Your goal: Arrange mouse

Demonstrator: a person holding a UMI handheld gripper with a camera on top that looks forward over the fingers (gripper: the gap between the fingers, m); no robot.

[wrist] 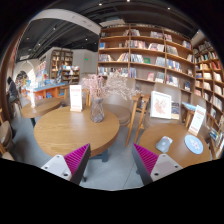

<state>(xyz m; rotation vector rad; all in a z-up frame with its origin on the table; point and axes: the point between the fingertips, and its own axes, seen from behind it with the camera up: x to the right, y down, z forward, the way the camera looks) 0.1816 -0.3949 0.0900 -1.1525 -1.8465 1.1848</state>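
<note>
My gripper (111,166) is open and empty, with its magenta pads (73,160) wide apart above the grey floor. A small dark grey object (164,145), possibly the mouse, lies on the wooden table (176,133) ahead and to the right of the right finger. A round pale disc (193,144) lies beside it on the same table. Nothing stands between the fingers.
A round wooden table (70,130) ahead to the left carries a vase of flowers (97,108) and a white sign (76,97). Standing cards (160,104) sit on the right table. A wooden chair (135,112) stands between the tables. Bookshelves (150,55) line the back wall.
</note>
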